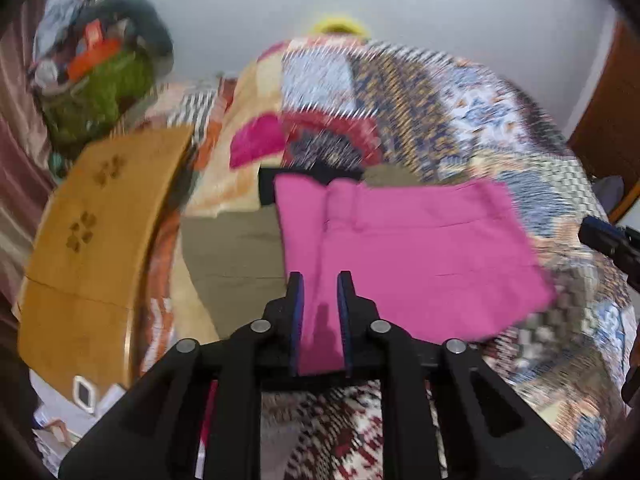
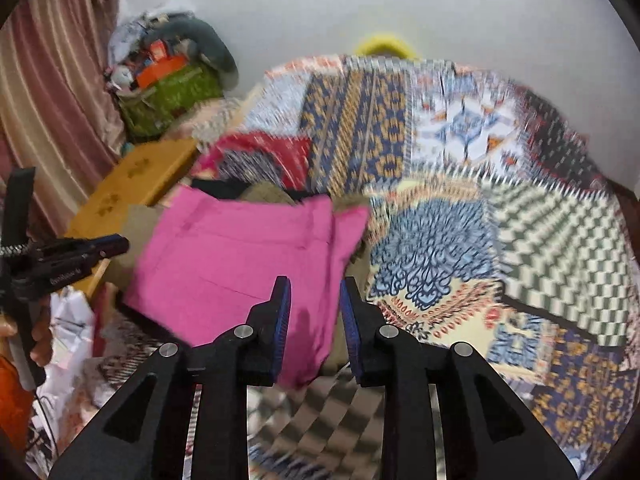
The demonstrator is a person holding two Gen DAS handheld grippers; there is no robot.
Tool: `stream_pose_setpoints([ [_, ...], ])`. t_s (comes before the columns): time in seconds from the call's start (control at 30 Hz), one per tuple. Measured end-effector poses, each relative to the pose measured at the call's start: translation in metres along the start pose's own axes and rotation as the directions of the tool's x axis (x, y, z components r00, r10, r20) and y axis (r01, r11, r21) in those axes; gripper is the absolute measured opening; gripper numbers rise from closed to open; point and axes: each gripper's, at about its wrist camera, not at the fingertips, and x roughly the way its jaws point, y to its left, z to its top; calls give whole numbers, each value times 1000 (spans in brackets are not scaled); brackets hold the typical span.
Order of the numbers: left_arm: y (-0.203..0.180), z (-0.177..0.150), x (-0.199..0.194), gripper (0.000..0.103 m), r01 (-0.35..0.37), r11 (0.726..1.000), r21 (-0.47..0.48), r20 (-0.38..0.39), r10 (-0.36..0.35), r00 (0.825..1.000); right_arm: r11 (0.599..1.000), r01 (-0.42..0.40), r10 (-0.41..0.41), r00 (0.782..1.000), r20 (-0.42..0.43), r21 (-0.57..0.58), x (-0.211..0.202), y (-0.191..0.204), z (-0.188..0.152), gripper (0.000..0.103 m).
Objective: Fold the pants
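Folded pink pants (image 1: 400, 248) (image 2: 240, 248) lie on a stack of folded garments: an olive one (image 1: 232, 248) and a black one (image 1: 268, 184) show beneath. My left gripper (image 1: 320, 284) hangs over the pants' near left part, its blue-padded fingers apart, with pink cloth showing flat in the gap and unpinched. My right gripper (image 2: 315, 282) is over the near right corner, its jaws wider apart, the pants' corner lying loose between them. Each gripper shows at the edge of the other view: the left gripper (image 2: 96, 246), the right gripper (image 1: 596, 232). Both views are blurred.
A patchwork bedcover (image 1: 480, 120) (image 2: 440, 240) spreads under and right of the stack. A low wooden table (image 1: 92, 240) (image 2: 132, 184) stands to the left, with a heap of bags (image 1: 100, 80) (image 2: 172, 92) and a curtain (image 2: 48, 80) behind it. A yellow object (image 2: 384, 44) sits at the far edge.
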Motion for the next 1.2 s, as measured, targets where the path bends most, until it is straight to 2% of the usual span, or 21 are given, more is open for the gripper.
stream_pose_setpoints([
  [0.07,-12,1,-38,35,11,1000,23,50,-12,999,1000,-23,23,999,48,-3,-26,7,3,23],
  [0.13,-21,1,-70,41,18,999,32,100,-21,995,999,-44,45,993,111,-13,-61,19,5,23],
  [0.23,-36,-3,-130,44,26,998,53,202,-36,979,997,-66,74,977,200,-42,-111,37,6,23],
  [0.3,-44,-9,-170,46,24,998,62,271,-40,962,994,-86,99,963,251,-64,-142,49,6,23],
  [0.43,-57,-29,-244,48,9,997,82,401,-41,915,985,-113,152,918,365,-128,-214,79,-4,23],
  [0.57,-68,-59,-310,51,13,996,90,507,-58,860,978,-108,178,873,455,-176,-268,104,-24,23],
  [0.7,-77,-86,-350,53,-20,996,86,576,-33,817,975,-97,189,835,517,-199,-304,120,-47,23],
  [0.77,-85,-103,-369,61,-42,995,90,614,-22,789,976,-90,184,821,540,-196,-315,123,-58,23],
  [0.83,-88,-115,-380,71,-50,995,88,638,-17,770,979,-80,173,809,561,-186,-326,126,-69,24],
  [0.87,-90,-122,-387,77,-51,995,86,648,-17,761,980,-75,168,805,569,-182,-329,127,-74,30],
  [0.9,-91,-127,-391,79,-52,995,83,655,-15,756,982,-63,155,799,581,-175,-334,129,-80,41],
  [1.03,-94,-145,-403,95,-38,997,70,678,-19,734,989,-10,99,777,621,-145,-345,132,-96,65],
  [1.1,-95,-152,-407,102,-28,998,62,694,-23,720,992,-8,85,774,628,-125,-349,132,-100,83],
  [1.13,-94,-155,-409,103,-21,998,59,700,-26,713,994,-13,80,771,632,-110,-351,131,-102,86],
  [1.2,-94,-158,-412,103,-15,998,60,697,-31,717,995,-8,69,772,632,-99,-354,131,-103,89],
])
